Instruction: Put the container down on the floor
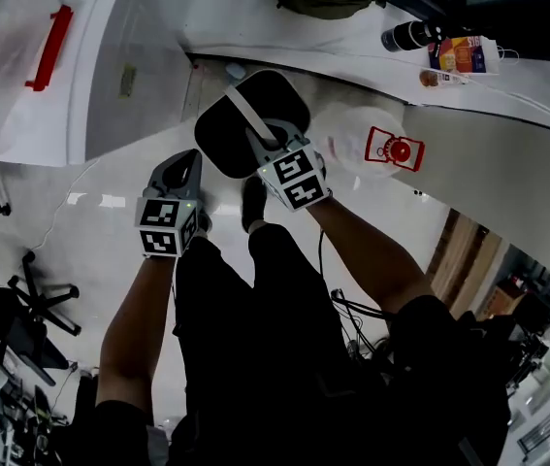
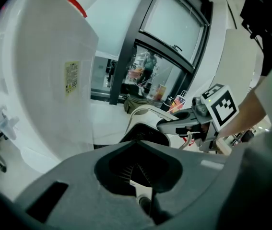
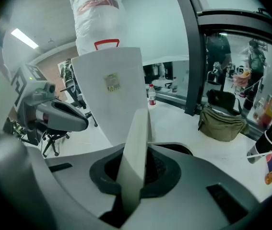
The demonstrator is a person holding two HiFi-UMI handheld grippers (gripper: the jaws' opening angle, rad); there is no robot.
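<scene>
Container [image 1: 275,95] hangs upper centre, above floor [image 1: 90,192]. Right gripper [image 1: 260,144] is clenched on its white handle [image 3: 133,147]. Left gripper [image 1: 185,168] is closed and empty. Judged light and rigid; the thin handle lets it swing, so steady the rim.

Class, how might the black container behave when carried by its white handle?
Probably light: the right gripper alone holds the container by its thin handle. Gripped at that one strip, it may swing. The handle looks stiff, unbent between the jaws.
</scene>
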